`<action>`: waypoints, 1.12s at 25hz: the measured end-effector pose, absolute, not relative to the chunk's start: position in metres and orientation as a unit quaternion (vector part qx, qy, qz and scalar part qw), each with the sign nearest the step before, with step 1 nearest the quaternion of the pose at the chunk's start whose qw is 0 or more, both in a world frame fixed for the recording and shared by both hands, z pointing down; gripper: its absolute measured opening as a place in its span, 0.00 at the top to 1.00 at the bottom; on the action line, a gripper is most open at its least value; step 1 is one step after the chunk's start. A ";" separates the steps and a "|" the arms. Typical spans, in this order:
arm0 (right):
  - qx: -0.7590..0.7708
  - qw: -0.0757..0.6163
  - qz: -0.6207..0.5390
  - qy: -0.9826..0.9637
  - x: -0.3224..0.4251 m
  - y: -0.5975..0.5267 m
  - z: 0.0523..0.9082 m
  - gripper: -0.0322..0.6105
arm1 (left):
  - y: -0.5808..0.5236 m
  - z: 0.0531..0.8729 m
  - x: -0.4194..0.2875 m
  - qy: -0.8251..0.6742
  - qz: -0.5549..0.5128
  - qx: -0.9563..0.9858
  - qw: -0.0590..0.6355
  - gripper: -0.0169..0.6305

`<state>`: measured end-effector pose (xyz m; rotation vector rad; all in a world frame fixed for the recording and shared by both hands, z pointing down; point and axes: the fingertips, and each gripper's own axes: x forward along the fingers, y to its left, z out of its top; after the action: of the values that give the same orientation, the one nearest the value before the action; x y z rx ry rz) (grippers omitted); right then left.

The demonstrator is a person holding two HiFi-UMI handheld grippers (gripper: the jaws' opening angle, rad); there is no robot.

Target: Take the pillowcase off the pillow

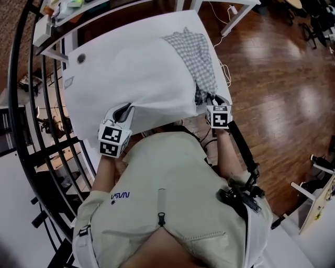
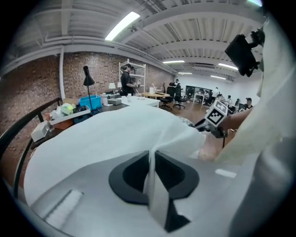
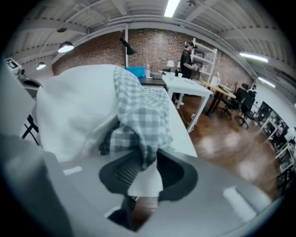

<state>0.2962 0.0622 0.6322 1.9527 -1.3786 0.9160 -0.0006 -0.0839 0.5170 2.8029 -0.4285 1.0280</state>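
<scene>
A white pillow (image 1: pixel 136 78) lies on the white table (image 1: pixel 131 34). The grey-checked pillowcase (image 1: pixel 196 57) is bunched over the pillow's far right end. My left gripper (image 1: pixel 123 112) is at the near left corner, shut on a pinch of the pillow's white cloth (image 2: pixel 115 134); the fold runs between its jaws (image 2: pixel 150 173). At the table's near right edge is my right gripper (image 1: pixel 213 99). A hanging fold of the pillowcase (image 3: pixel 138 111) drops into its jaws (image 3: pixel 147 171), which stand a little apart, with the left ribbed pad bare. The pillow (image 3: pixel 74 111) bulges to its left.
A black railing (image 1: pixel 31 104) curves round the table's left side. A shelf of clutter (image 1: pixel 63 10) stands beyond the far left corner. Wooden floor (image 1: pixel 272 78) with a white cable (image 1: pixel 226 70) lies to the right. People stand at far desks (image 2: pixel 127 81).
</scene>
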 end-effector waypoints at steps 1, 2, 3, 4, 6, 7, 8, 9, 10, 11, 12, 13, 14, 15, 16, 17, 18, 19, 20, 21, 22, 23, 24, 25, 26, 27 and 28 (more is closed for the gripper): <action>0.730 0.281 0.337 -0.524 0.295 0.063 0.624 0.74 | -0.075 0.511 0.000 -0.125 0.346 0.928 0.056 0.89; 0.734 0.272 0.323 -0.532 0.295 0.062 0.609 0.71 | -0.068 0.501 0.001 -0.111 0.347 0.930 0.046 0.88; 0.741 0.260 0.304 -0.540 0.296 0.058 0.591 0.71 | -0.064 0.488 0.003 -0.101 0.344 0.933 0.034 0.88; 0.748 0.245 0.282 -0.548 0.298 0.052 0.570 0.71 | -0.062 0.473 0.006 -0.094 0.333 0.938 0.025 0.88; 0.759 0.210 0.243 -0.567 0.301 0.032 0.533 0.71 | -0.063 0.441 0.018 -0.077 0.290 0.954 0.021 0.89; 0.760 0.193 0.228 -0.578 0.303 0.020 0.518 0.71 | -0.065 0.426 0.027 -0.067 0.267 0.961 0.022 0.91; 0.759 0.178 0.216 -0.588 0.304 0.006 0.505 0.71 | -0.070 0.414 0.035 -0.062 0.251 0.966 0.015 0.90; 0.756 0.165 0.208 -0.598 0.304 -0.010 0.496 0.71 | -0.078 0.407 0.043 -0.064 0.242 0.968 0.003 0.89; 0.752 0.156 0.203 -0.607 0.305 -0.026 0.490 0.71 | -0.090 0.406 0.052 -0.073 0.240 0.968 -0.012 0.86; 0.747 0.150 0.201 -0.616 0.305 -0.044 0.487 0.71 | -0.105 0.409 0.062 -0.084 0.243 0.966 -0.023 0.77; 0.740 0.147 0.201 -0.625 0.305 -0.062 0.487 0.71 | -0.120 0.418 0.072 -0.092 0.254 0.962 -0.030 0.65; 0.732 0.148 0.203 -0.633 0.305 -0.080 0.489 0.71 | -0.135 0.432 0.082 -0.097 0.273 0.957 -0.035 0.55; 0.723 0.151 0.210 -0.641 0.303 -0.098 0.494 0.71 | -0.149 0.449 0.091 -0.099 0.299 0.948 -0.044 0.46; 0.713 0.155 0.221 -0.648 0.302 -0.115 0.500 0.68 | -0.162 0.469 0.098 -0.100 0.328 0.938 -0.052 0.38; 0.703 0.159 0.237 -0.652 0.300 -0.130 0.507 0.67 | -0.172 0.490 0.104 -0.098 0.358 0.927 -0.055 0.33; 0.694 0.163 0.255 -0.654 0.298 -0.144 0.515 0.65 | -0.179 0.510 0.107 -0.093 0.384 0.917 -0.047 0.32; 0.684 0.167 0.276 -0.655 0.295 -0.155 0.524 0.63 | -0.181 0.528 0.108 -0.087 0.404 0.910 -0.031 0.32; 0.672 0.172 0.296 -0.657 0.292 -0.163 0.534 0.62 | -0.181 0.542 0.108 -0.080 0.417 0.905 -0.013 0.33; 0.659 0.177 0.315 -0.660 0.288 -0.168 0.543 0.62 | -0.178 0.552 0.106 -0.075 0.424 0.903 0.003 0.37; 0.646 0.180 0.329 -0.664 0.283 -0.172 0.551 0.62 | -0.174 0.555 0.104 -0.072 0.425 0.902 0.012 0.45; 0.638 0.182 0.336 -0.669 0.279 -0.174 0.555 0.65 | -0.171 0.554 0.101 -0.071 0.422 0.904 0.012 0.55; 0.636 0.182 0.334 -0.671 0.277 -0.176 0.555 0.74 | -0.168 0.550 0.098 -0.072 0.416 0.907 0.005 0.66; 0.642 0.182 0.324 -0.671 0.278 -0.177 0.552 0.87 | -0.165 0.542 0.095 -0.075 0.406 0.911 -0.005 0.76; 0.651 0.183 0.309 -0.668 0.282 -0.178 0.546 0.93 | -0.163 0.533 0.092 -0.078 0.393 0.916 -0.012 0.85; 0.662 0.183 0.292 -0.665 0.286 -0.180 0.539 0.93 | -0.160 0.523 0.090 -0.081 0.377 0.922 -0.017 0.90; 0.674 0.183 0.275 -0.661 0.293 -0.182 0.531 0.94 | -0.157 0.512 0.086 -0.083 0.360 0.929 -0.017 0.94; 0.688 0.183 0.258 -0.653 0.301 -0.184 0.525 0.94 | -0.154 0.499 0.082 -0.085 0.339 0.937 -0.015 0.95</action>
<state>0.3013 -0.1840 0.5249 1.9416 -1.8423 0.7272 0.0822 -0.1543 0.4994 2.9726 -0.2705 1.0750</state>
